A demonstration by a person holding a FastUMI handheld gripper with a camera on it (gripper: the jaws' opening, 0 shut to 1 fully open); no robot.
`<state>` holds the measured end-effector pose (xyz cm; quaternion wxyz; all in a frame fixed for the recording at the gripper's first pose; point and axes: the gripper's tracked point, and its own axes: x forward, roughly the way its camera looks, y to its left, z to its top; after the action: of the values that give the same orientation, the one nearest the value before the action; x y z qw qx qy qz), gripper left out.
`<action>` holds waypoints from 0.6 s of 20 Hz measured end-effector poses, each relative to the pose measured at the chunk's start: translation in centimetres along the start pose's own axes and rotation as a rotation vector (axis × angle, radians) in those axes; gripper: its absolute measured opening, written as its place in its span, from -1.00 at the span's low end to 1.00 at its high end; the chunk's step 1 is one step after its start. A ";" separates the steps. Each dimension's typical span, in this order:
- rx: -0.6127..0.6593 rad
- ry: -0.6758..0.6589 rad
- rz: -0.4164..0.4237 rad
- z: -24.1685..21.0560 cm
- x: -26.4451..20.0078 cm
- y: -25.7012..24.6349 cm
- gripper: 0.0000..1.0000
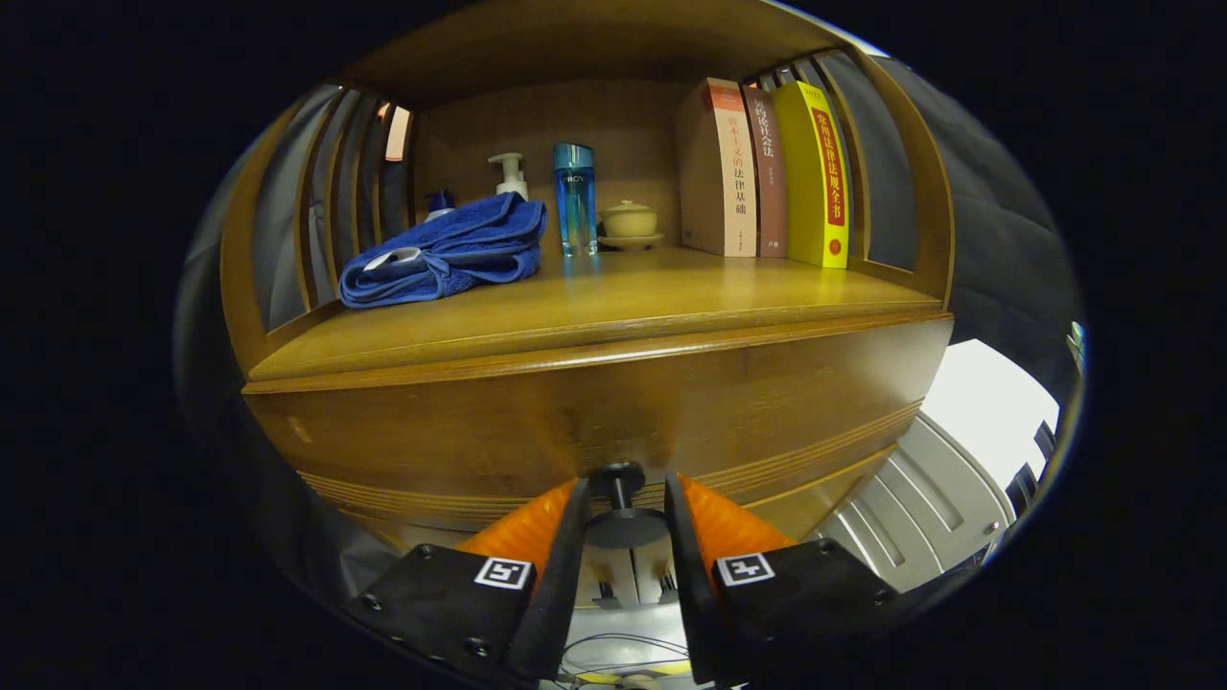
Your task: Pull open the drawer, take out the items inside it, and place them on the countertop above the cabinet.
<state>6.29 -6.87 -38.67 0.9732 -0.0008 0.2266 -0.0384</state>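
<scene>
Gripper view: drawer knob (618, 503) is seen at lower centre, between the gripper (623, 508) fingers, jaws closed around it; knob stem points straight back toward the jaws from the drawer front (594, 412)

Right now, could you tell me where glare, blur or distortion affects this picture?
Gripper view: fisheye bends the countertop edge; glare streaks it below the blue bottle; the drawer front looks soft; the knob between the gripper fingers is sharper.
</scene>
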 end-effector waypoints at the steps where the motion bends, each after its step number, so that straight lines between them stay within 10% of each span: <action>1: -0.006 0.003 0.004 -0.1 0.1 0.0 0.16; 12: -0.140 -0.003 0.010 -0.9 -2.5 0.1 -0.10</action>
<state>3.64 -6.53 -38.36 0.9713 -0.0679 0.2274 -0.0176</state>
